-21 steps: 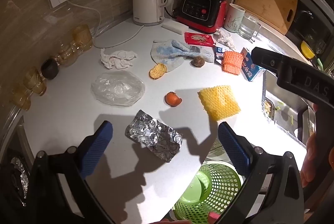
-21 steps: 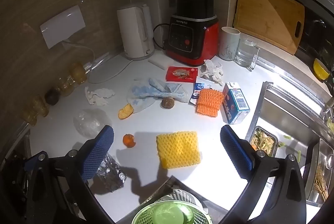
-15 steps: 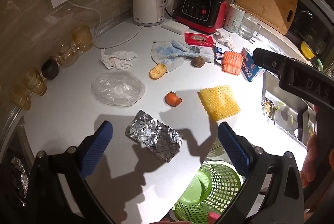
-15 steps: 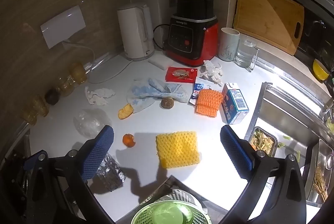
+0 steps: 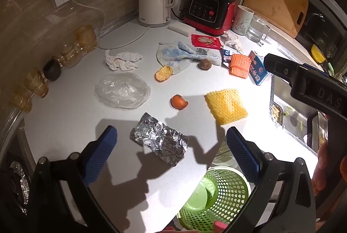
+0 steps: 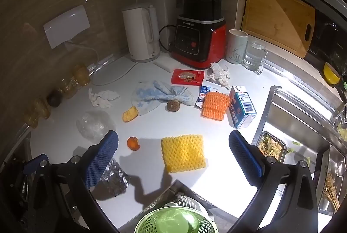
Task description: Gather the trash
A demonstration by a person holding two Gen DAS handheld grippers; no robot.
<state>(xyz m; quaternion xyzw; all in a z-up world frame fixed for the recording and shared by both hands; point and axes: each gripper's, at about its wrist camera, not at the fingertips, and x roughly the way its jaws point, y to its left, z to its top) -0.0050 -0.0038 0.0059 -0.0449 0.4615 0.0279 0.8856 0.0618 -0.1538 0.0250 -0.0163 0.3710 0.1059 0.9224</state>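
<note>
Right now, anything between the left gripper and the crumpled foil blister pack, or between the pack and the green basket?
Nothing visible. The left gripper is open above the foil blister pack, bare countertop around it. The green basket sits just past the counter edge, path clear.

Home kitchen: kettle (image 6: 142, 32), blender (image 6: 200, 15), sink (image 6: 299, 124)

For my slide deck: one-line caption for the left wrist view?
Open left gripper above a crumpled silver foil blister pack on the littered white countertop, green perforated plastic basket below.
</note>
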